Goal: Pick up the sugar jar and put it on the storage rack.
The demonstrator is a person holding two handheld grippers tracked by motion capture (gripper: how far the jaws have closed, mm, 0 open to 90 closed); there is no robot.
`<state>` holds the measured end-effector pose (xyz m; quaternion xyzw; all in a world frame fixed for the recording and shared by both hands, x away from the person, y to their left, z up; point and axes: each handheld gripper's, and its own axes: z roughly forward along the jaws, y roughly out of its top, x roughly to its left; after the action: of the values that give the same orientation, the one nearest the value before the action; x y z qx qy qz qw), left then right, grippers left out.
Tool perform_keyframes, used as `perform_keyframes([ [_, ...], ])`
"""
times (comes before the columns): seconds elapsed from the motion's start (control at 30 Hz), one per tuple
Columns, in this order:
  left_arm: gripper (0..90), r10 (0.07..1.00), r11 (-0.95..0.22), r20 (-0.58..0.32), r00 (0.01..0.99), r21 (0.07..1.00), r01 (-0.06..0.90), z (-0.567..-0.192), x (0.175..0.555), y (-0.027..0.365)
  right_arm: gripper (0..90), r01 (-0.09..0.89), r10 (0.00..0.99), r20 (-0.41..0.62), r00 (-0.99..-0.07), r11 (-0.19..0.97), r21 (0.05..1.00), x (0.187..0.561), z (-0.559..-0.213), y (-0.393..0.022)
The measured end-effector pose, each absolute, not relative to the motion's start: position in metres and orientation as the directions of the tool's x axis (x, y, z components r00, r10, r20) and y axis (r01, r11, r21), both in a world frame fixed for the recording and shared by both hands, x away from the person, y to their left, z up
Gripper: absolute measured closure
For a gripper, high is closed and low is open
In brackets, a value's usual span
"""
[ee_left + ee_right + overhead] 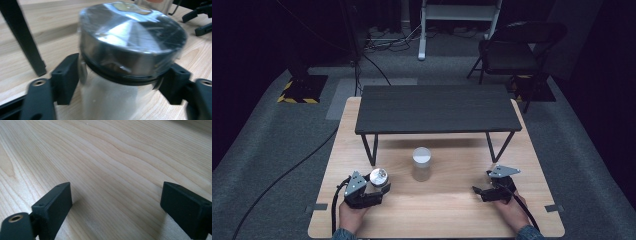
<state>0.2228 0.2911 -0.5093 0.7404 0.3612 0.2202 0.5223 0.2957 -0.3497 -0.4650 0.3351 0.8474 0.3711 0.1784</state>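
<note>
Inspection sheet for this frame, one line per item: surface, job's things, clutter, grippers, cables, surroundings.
Surface: light wooden table, with a dark low shelf on thin legs standing on its far half.
Job's things: metal-lidded jar with a frosted body, upright between the left jaws; white-lidded jar upright at the table's middle, untouched.
Clutter: nothing seen.
Grippers: left gripper shut on the metal-lidded jar just below its lid; right gripper open over bare wood, holding nothing.
Cables: one trails from each gripper; a black cable runs across the floor at left.
Surroundings: grey carpet, folding chair behind, dark room.
</note>
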Motion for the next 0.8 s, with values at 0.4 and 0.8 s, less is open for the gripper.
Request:
perform_keyframes([
  [0.4, 30.6, 0.781, -0.242, 0.028, 0.624, 0.935, 0.261, -0.514, 0.218, 0.28, 10.0, 0.438, 0.702, -0.053, -0.71, 0.499, 0.748, 0.295, -0.465, -0.349],
  [0.8, 30.7, 0.785, -0.241, 0.028, 0.619, 0.934, 0.263, -0.513, 0.217, 0.279, 9.8, 0.438, 0.702, -0.052, -0.71, 0.498, 0.748, 0.295, -0.465, -0.349],
])
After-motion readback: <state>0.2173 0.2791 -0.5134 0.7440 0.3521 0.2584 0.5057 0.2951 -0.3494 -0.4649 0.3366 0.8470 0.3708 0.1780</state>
